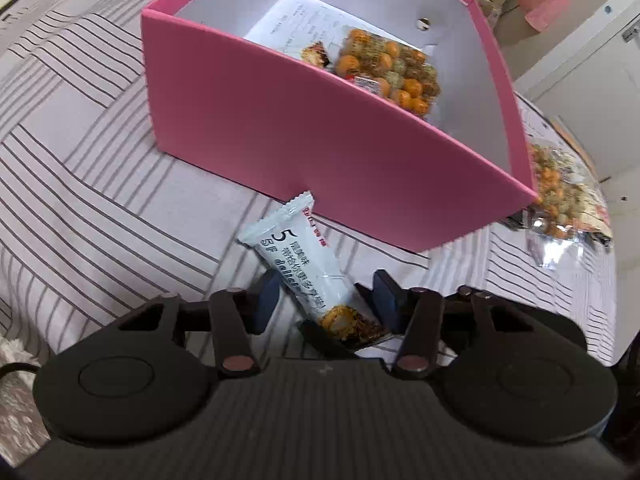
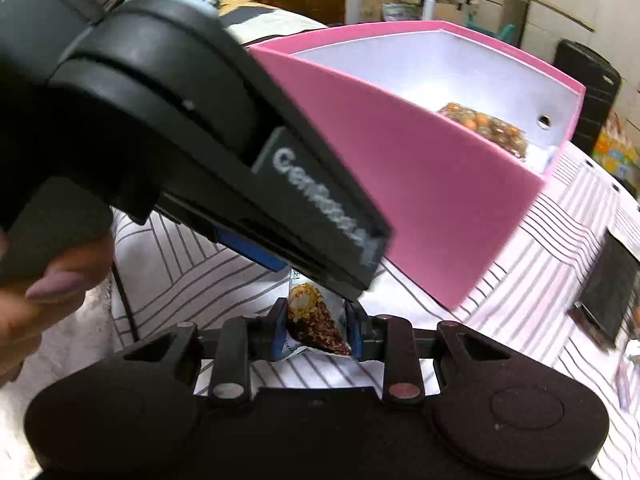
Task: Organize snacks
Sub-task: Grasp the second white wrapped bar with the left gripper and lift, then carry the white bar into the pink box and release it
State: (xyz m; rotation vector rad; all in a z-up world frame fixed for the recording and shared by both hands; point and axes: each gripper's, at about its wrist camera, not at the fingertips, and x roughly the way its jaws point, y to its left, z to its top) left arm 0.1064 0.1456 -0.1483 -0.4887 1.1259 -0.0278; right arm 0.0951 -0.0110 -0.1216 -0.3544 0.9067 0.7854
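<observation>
**Both grippers meet at one snack bar beside the pink box**

A white-wrapped snack bar (image 1: 304, 264) lies on the striped bedsheet (image 1: 100, 200), just in front of the near wall of the pink box (image 1: 280, 132). Its crimped far end reaches up to the foot of that wall; its near end, printed with a picture of the snack, points back toward the cameras.

The left gripper (image 1: 326, 300) straddles the bar's near half. Its blue pads stand partly open on either side of the wrapper: the right-hand pad sits close against the pack, while a visible gap remains at the left-hand pad, so the pads do not clamp it.

From the right wrist view, the right gripper (image 2: 318, 332) has its jaws drawn nearly together on the printed end of the same snack bar (image 2: 316, 328), the blue pads pressing the wrapper from both sides. The left gripper's body crosses the upper left of this view, its tip coming down just above that spot, and fingers (image 2: 52, 292) of the person's hand show at the left edge.

Inside the box lie a clear pack of orange and green balls (image 1: 388, 68) and a sheet of paper (image 1: 304, 20). Another similar clear pack (image 1: 560, 196) rests on the bed past the box's right-hand corner.
</observation>
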